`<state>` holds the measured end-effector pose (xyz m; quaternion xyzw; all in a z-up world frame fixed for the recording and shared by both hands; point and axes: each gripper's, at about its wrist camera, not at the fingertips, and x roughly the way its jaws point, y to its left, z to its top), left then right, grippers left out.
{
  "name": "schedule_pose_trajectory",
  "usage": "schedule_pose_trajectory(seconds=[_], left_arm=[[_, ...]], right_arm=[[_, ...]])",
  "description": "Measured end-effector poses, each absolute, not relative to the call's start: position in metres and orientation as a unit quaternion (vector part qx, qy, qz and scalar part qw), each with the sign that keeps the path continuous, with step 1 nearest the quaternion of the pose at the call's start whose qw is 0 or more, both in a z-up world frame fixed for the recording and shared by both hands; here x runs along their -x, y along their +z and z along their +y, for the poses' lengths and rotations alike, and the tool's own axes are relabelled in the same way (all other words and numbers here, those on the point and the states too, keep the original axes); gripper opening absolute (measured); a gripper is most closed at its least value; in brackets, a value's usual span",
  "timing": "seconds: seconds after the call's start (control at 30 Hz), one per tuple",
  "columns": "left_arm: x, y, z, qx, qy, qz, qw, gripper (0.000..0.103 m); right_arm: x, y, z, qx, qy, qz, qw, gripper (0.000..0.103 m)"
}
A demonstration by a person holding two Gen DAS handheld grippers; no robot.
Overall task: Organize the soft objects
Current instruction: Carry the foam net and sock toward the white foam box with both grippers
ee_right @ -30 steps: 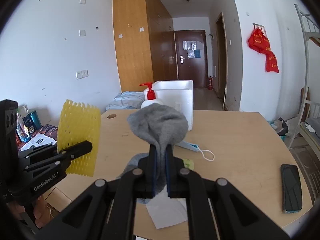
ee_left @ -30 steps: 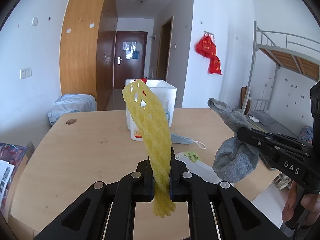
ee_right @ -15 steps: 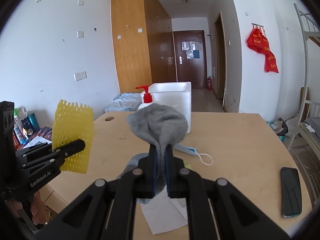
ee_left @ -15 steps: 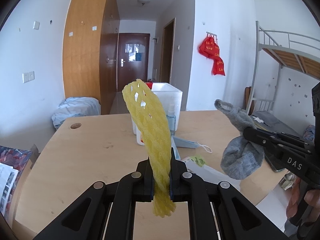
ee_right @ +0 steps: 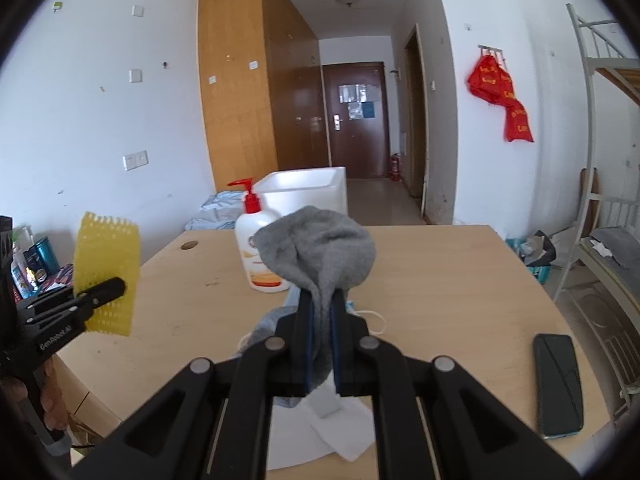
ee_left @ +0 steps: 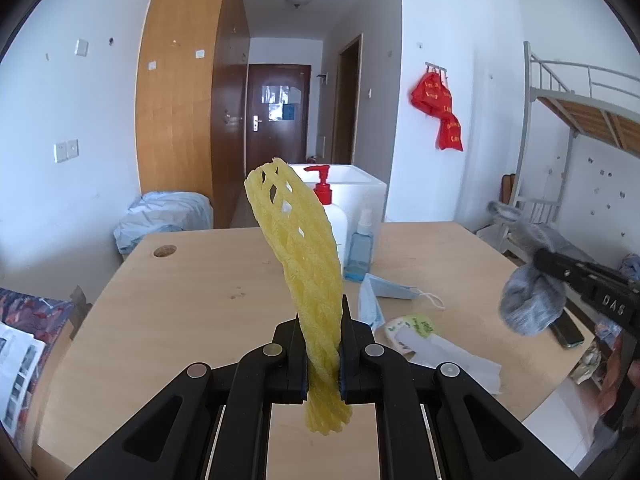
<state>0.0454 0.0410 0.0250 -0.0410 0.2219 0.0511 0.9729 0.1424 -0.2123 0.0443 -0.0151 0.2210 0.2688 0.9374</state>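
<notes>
My left gripper [ee_left: 323, 332] is shut on a yellow foam net sleeve [ee_left: 300, 248], which stands up from the jaws above the near part of the wooden table [ee_left: 192, 304]. The same yellow foam net sleeve [ee_right: 107, 276] shows at the left of the right wrist view. My right gripper [ee_right: 320, 320] is shut on a grey sock [ee_right: 320, 248], held above the table; the grey sock [ee_left: 528, 304] hangs at the right edge of the left wrist view. A white foam box [ee_right: 308, 192] stands at the table's far side.
A lotion pump bottle [ee_right: 256, 256] and a small blue spray bottle [ee_left: 360, 248] stand before the box. A blue face mask [ee_left: 384, 292], a white tissue [ee_right: 340, 428] and a small packet [ee_left: 412, 326] lie mid-table. A black phone [ee_right: 558, 384] lies near the right edge.
Both grippers have drifted sideways while still gripping their items: the sock now sits further right in the left wrist view, the net sleeve further left in the right wrist view.
</notes>
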Motion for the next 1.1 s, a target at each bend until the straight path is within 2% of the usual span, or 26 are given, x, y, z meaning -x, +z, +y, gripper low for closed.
schedule_pose_trajectory(seconds=[1.1], left_arm=[[-0.071, 0.038, 0.087, 0.002, 0.034, 0.231, 0.972, 0.01]], right_arm=[[-0.196, 0.055, -0.252, 0.024, 0.245, 0.228, 0.942, 0.01]])
